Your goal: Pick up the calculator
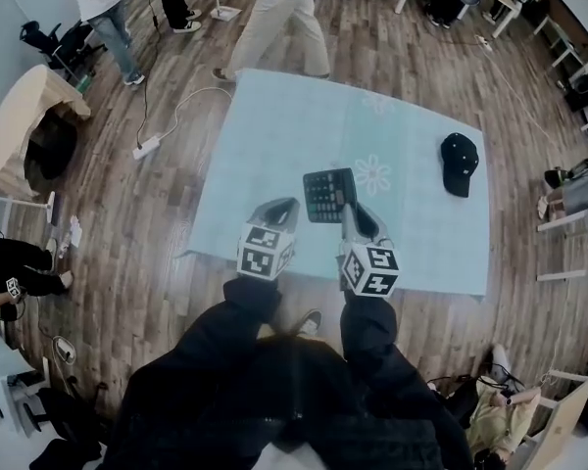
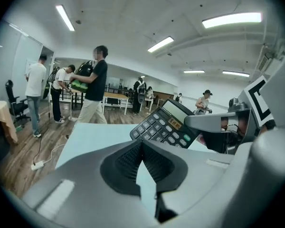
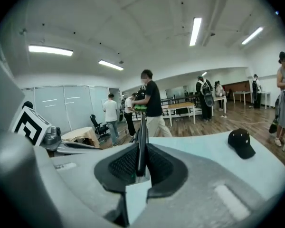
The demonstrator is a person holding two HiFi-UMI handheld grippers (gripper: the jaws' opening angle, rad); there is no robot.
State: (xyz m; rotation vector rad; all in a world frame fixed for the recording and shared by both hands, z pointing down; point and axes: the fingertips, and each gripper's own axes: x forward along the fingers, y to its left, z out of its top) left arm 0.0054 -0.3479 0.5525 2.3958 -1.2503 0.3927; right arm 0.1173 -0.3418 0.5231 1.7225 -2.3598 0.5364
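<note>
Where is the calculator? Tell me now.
Head view, centre: the calculator is clamped in the right claw, over the mat, left of the cap.

black cap [image 1: 459,163], pale blue cloth [image 1: 274,150], wooden floor [image 1: 127,223]

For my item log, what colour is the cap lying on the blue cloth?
Black. The cap shows best in the right gripper view.

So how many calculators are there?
1. The calculator is gripped on edge by the right gripper, above the blue cloth. No other shows, though the arms hide a bit of the cloth.
</note>
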